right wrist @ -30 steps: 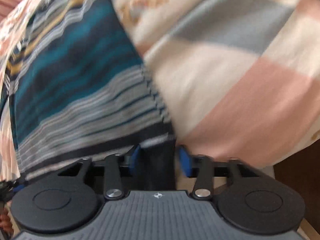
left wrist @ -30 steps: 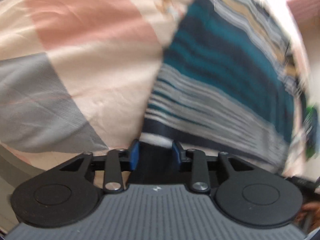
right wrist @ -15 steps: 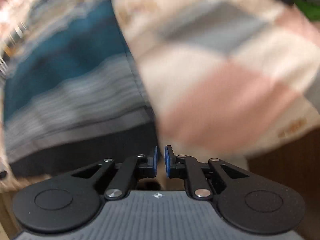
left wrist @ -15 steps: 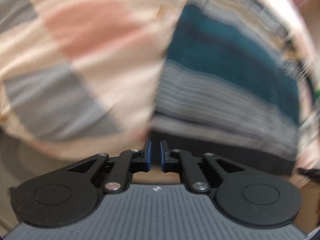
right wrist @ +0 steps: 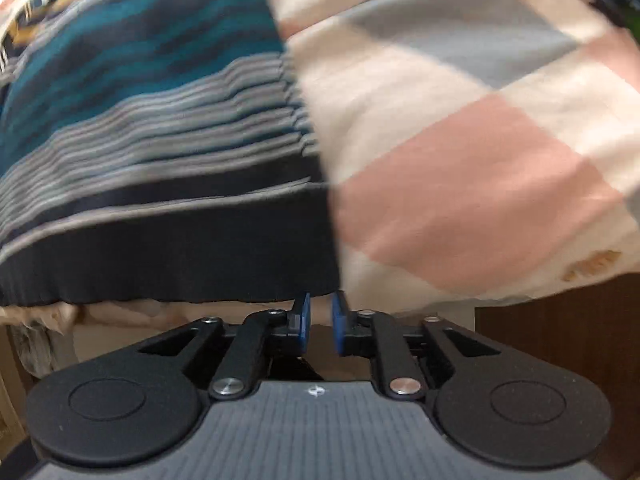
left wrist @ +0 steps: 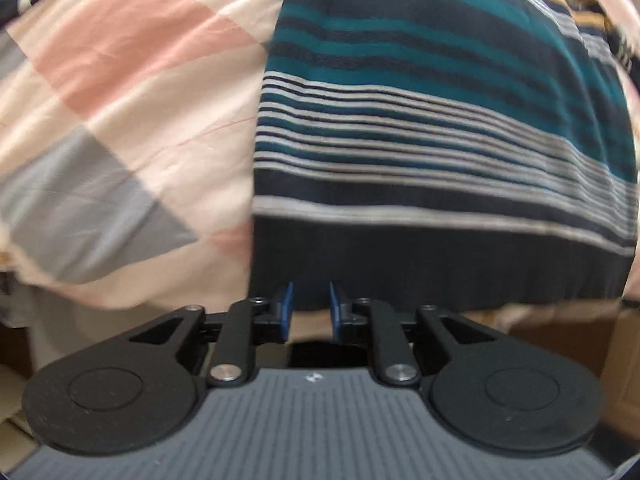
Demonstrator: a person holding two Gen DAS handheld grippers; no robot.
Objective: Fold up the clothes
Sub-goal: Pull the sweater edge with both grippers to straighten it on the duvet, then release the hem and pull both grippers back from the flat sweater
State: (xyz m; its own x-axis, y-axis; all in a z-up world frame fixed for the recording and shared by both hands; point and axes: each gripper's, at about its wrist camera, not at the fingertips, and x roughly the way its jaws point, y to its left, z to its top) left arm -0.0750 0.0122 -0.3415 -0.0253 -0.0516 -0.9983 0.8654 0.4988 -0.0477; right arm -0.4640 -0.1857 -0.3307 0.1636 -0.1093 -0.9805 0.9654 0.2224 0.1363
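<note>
A striped garment (left wrist: 440, 128) in navy, teal and grey lies flat on the bed, its dark hem (left wrist: 420, 260) along the near edge. My left gripper (left wrist: 310, 306) sits just below the hem's left corner, jaws slightly apart and empty. In the right wrist view the same garment (right wrist: 152, 128) fills the left half. My right gripper (right wrist: 320, 314) sits just below the hem's right corner (right wrist: 312, 256), jaws slightly apart and empty.
The bed cover (left wrist: 120, 92) is a patchwork of pink, cream and grey; it also shows in the right wrist view (right wrist: 460, 140). The bed's front edge drops off just under both grippers. Dark wood (right wrist: 560, 352) stands at lower right.
A second ago both grippers were on the hem. They let go, closed nearly shut while pulling back, and now stand slightly apart just below the hem.
</note>
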